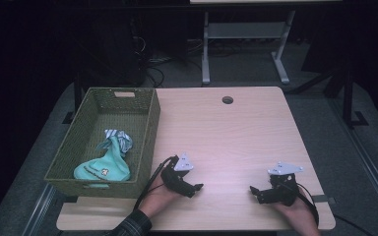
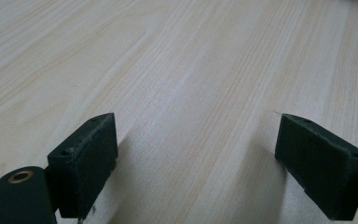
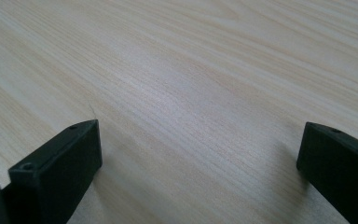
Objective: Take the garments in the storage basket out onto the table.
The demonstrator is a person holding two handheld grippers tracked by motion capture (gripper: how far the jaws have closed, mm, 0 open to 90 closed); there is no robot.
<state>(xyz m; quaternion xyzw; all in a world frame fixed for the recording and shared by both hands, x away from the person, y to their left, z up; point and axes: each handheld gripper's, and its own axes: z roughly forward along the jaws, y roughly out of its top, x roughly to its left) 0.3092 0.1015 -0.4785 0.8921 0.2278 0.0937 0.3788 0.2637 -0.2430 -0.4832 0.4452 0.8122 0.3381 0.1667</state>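
1. Mint cloth bundle (image 1: 103, 167) lies inside the green woven basket (image 1: 147, 142) at the bench's (image 1: 226, 132) left edge, toward the basket's near end. We read it as the thing being handled, as nothing else lies near the tongs.
2. Progress: we judge the putting-away as done or nearly so. The bundle is in the basket, and the bench top around both tongs is bare wood.
3. Left tongs (image 1: 199, 187) rest low on the bench just right of the basket, jaws wide, nothing between them.
4. Right tongs (image 1: 253, 191) sit near the bench's right front, jaws wide and empty too; the two point toward each other.
5. Orientation: the bundle's long axis runs roughly along the basket's length, slightly diagonal. Its broad rounded end is nearest us; the narrow end with striped fabric (image 1: 119, 137) points away and a little right.
6. Left to do: nothing that we can see.
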